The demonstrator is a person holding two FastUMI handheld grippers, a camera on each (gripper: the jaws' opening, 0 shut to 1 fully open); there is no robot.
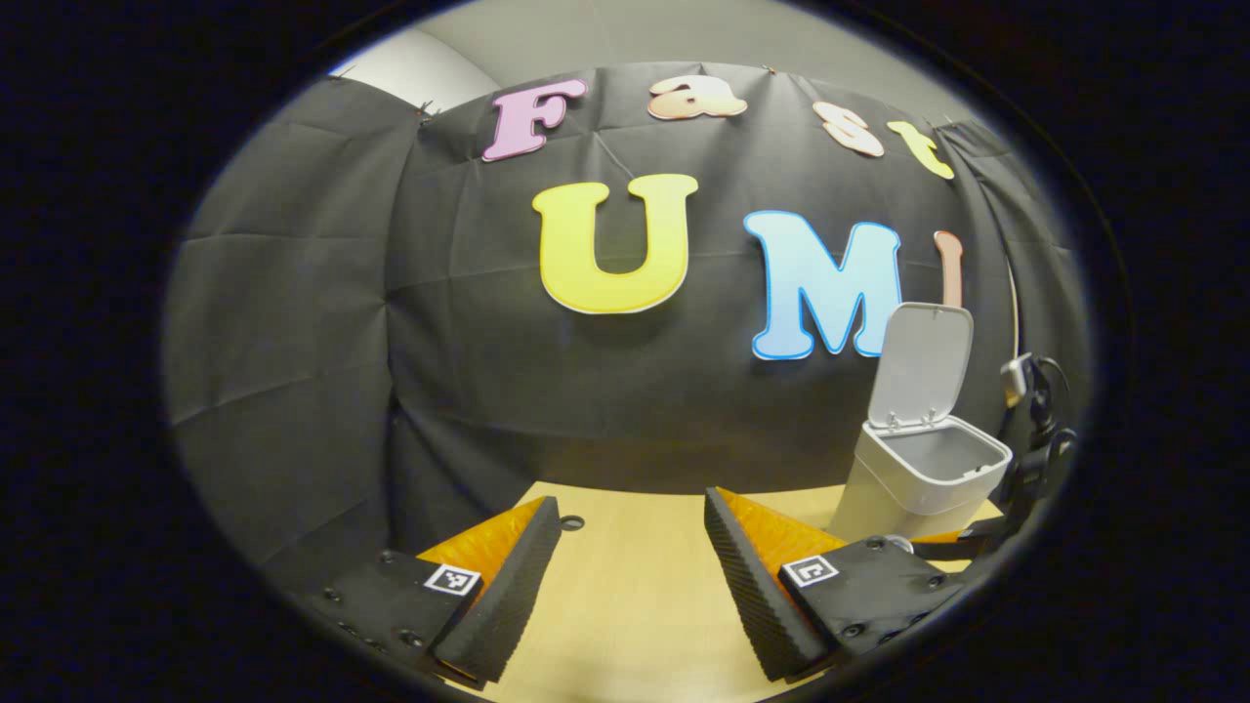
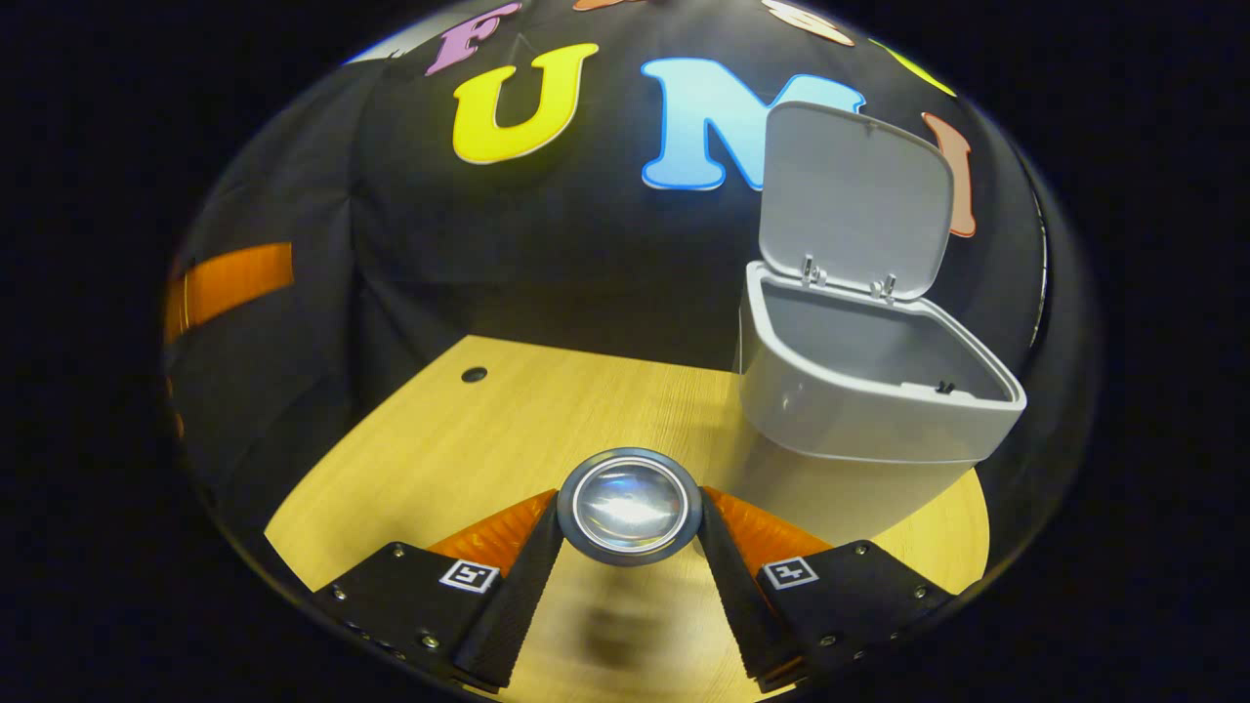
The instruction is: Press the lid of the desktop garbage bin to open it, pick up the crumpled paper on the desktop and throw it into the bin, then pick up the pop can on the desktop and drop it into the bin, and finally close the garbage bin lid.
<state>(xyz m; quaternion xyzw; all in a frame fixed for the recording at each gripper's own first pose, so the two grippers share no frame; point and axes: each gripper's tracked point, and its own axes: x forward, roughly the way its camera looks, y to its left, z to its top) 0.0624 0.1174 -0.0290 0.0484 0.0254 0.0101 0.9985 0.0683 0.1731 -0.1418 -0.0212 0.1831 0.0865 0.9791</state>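
Here the right gripper (image 2: pixel 630 532) has its jaws clamped on the pop can (image 2: pixel 630 506), seen end-on; ahead and rightward stands the bin (image 2: pixel 859 410), lid (image 2: pixel 854 200) raised. Best released squarely over the opening. The left gripper (image 1: pixel 630 527), jaws wide, holds nothing above the counter (image 1: pixel 625 586).

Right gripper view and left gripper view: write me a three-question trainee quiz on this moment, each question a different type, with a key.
1. True or false: the hinged lid of the white plastic desktop bin stands open.
2. What does the right gripper hold? A) crumpled paper B) round silver metal can C) nothing
3. Fill in: the left gripper is ____ above the pale wooden table.

Key: 1 true; 2 B, both fingers press it; 3 open.
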